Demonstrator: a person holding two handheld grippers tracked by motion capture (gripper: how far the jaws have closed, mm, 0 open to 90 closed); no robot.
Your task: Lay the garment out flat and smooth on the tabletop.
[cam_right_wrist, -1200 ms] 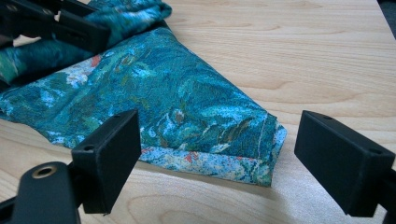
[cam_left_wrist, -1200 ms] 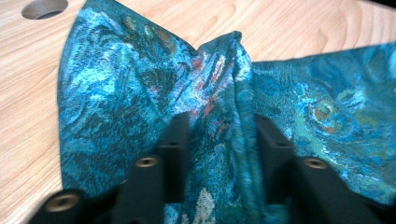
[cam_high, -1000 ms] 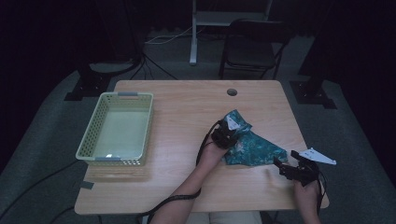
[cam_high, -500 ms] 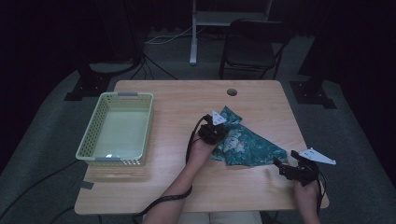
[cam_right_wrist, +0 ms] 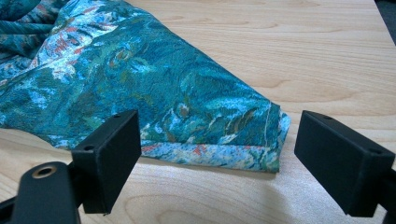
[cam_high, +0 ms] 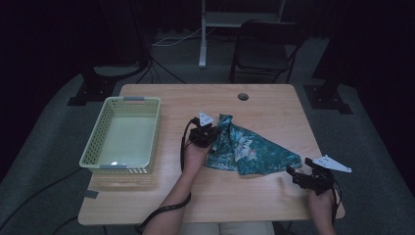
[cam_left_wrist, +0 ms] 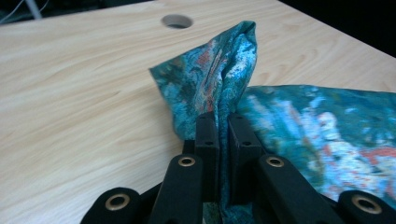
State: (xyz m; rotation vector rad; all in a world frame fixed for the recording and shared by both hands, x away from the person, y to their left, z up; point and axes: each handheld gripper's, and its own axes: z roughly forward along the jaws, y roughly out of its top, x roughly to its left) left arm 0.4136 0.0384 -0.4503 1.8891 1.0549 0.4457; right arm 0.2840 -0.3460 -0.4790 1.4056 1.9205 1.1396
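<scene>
A teal patterned cloth (cam_high: pixel 247 152) lies folded on the wooden table (cam_high: pixel 264 105), tapering to a corner at the right. My left gripper (cam_high: pixel 211 131) is shut on the cloth's left end; in the left gripper view a bunched fold of the cloth (cam_left_wrist: pixel 219 79) rises from between the two closed jaws. My right gripper (cam_high: pixel 292 171) rests near the table's front right edge, just short of the cloth's right corner. In the right gripper view its jaws stand wide open, with the hemmed corner of the cloth (cam_right_wrist: pixel 261 140) lying flat beyond them.
A pale green plastic basket (cam_high: pixel 100 142) stands on the left part of the table. A round cable hole (cam_high: pixel 243 96) sits near the table's far edge. A chair (cam_high: pixel 264 46) and stand legs are on the floor behind the table.
My left gripper has dragged its end of the cloth leftward across the table, toward the basket, stretching the cloth out. The right gripper has stayed where it was.
</scene>
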